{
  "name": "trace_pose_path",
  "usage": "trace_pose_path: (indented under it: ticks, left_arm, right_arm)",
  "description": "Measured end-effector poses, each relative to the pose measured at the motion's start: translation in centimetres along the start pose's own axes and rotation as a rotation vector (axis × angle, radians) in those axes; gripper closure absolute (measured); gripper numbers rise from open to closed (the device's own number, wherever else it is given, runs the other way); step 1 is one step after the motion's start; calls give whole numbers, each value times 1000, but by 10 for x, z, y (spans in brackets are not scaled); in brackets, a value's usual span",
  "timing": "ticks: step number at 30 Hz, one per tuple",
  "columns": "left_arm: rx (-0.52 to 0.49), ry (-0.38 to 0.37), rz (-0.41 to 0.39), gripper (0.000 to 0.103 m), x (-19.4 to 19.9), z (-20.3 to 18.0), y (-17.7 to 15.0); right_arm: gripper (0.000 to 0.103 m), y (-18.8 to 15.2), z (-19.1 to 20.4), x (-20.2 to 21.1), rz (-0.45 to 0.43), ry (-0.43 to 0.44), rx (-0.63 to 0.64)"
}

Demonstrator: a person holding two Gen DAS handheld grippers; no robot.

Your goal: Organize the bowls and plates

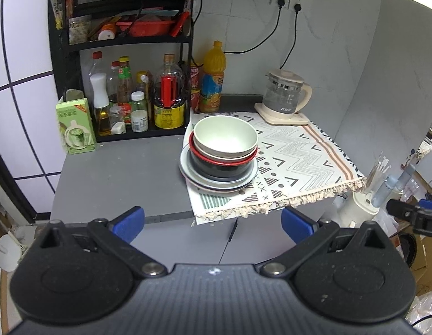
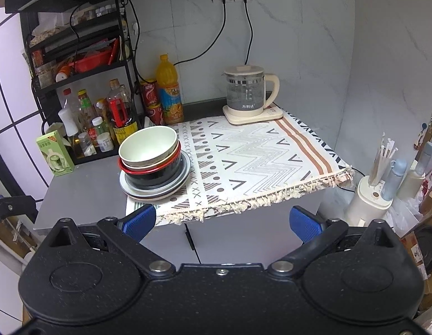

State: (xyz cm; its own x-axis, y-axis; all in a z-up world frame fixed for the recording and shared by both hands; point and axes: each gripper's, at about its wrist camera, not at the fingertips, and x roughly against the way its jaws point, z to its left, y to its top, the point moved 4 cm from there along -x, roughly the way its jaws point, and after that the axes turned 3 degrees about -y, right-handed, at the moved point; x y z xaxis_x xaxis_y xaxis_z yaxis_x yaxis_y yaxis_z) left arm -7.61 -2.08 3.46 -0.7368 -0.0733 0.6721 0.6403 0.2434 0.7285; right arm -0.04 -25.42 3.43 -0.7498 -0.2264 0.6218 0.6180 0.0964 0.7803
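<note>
One stack of dishes stands at the left edge of the patterned cloth (image 1: 299, 162) (image 2: 258, 156). A pale green bowl (image 1: 225, 135) (image 2: 147, 146) sits on top, nested in a beige bowl and a red-rimmed black bowl (image 1: 221, 167) (image 2: 154, 174). Under them lie grey plates (image 1: 216, 185) (image 2: 151, 194). My left gripper (image 1: 213, 223) is open, in front of the counter edge and well short of the stack. My right gripper (image 2: 221, 223) is open too, held back off the cloth's fringe, with nothing between its fingers.
A black rack of sauce bottles (image 1: 132, 95) (image 2: 98, 117) stands left of the stack, with a green carton (image 1: 76, 125) (image 2: 55, 152) beside it. An orange juice bottle (image 1: 213, 78) (image 2: 168, 89) and a glass kettle (image 1: 285, 95) (image 2: 249, 95) stand at the back. A white holder (image 2: 369, 201) stands to the right.
</note>
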Motion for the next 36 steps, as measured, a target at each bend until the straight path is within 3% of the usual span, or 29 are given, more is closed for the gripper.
trace_pose_path:
  ticks: [36]
  left_arm:
    - [20,21,17,0,4,23,-10]
  right_arm:
    - [0,-5,23,8,8,31,38]
